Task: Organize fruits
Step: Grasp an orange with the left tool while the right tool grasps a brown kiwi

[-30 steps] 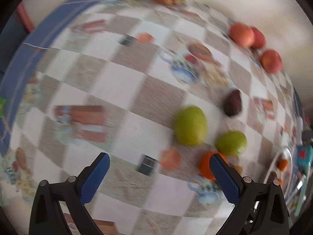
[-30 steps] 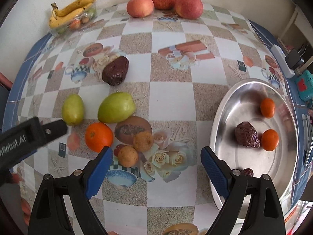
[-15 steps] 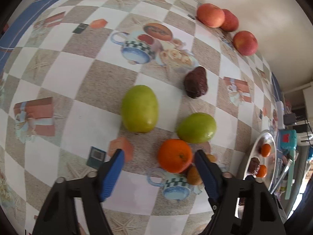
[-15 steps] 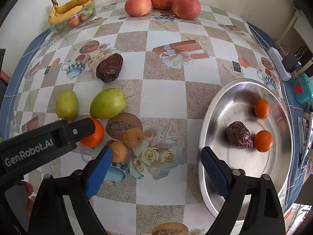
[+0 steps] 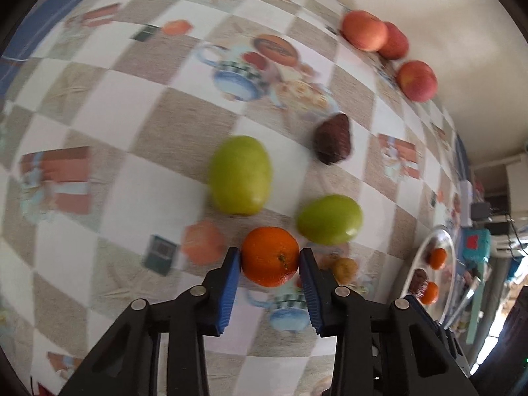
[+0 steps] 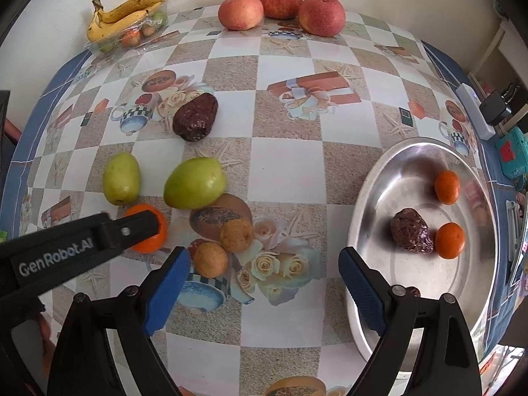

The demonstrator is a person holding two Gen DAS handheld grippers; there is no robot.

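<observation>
A second ago the left hand-held gripper point(image 5: 270, 262) hangs wide open over the bench, short of the fruit; now it has come forward to the orange point(image 5: 270, 261) just in front of the two green fruits, and its blue pads point(image 5: 231, 288) have narrowed until they press the orange's two sides. In the right wrist view its black arm now covers most of that orange point(image 6: 147, 229).

Home dining table, patterned oilcloth point(image 6: 287, 161), fruit, wall
</observation>
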